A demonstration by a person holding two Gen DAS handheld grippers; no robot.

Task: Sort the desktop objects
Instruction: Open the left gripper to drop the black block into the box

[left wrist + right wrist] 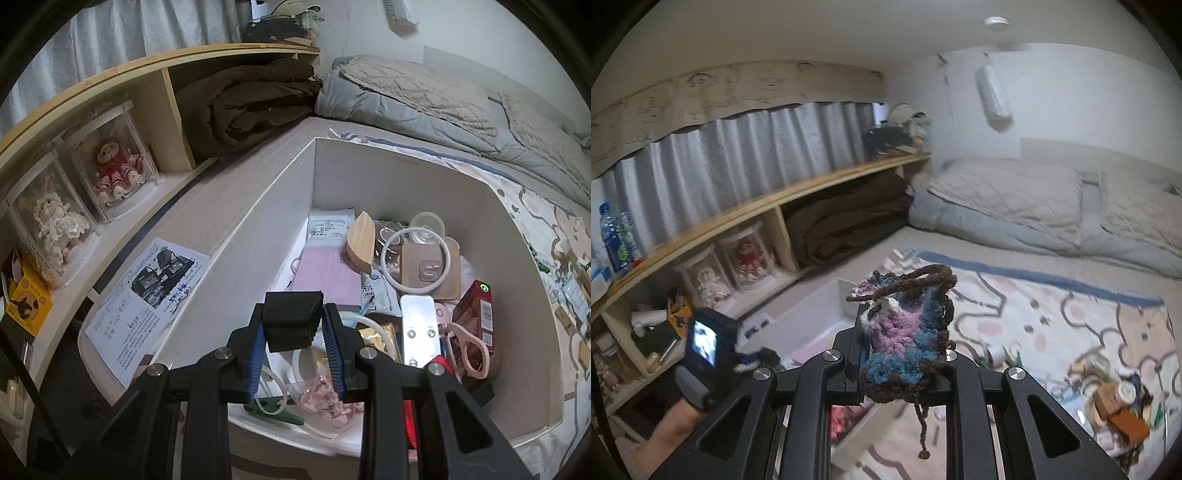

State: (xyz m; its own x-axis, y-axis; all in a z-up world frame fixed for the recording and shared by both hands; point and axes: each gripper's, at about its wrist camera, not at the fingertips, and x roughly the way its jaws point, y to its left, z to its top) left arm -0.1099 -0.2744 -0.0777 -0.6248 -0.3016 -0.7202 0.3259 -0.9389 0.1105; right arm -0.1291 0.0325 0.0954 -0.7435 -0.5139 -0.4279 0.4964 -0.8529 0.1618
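Note:
My left gripper (293, 334) is shut on a black ridged block (291, 319), pinched between its blue pads. It hangs over the near end of a white box (258, 206) that holds a pink notebook (327, 277), a wooden boat-shaped piece (360, 240), a white ring (415, 258), a white remote (419, 332), pink scissors (469, 347) and a red carton (476, 310). My right gripper (901, 347) is raised above the rug, shut on a purple, blue and brown crocheted pouch (908, 332) whose cord dangles. The pouch hides its fingertips. The box (812, 310) lies ahead and to the left.
A wooden shelf (110, 74) on the left holds dolls in clear cases (110, 166) and a brown blanket (251, 103). A printed leaflet (147, 295) lies beside the box. Grey bedding (1015, 206) fills the back. Several loose objects (1115, 398) lie on the patterned rug at right.

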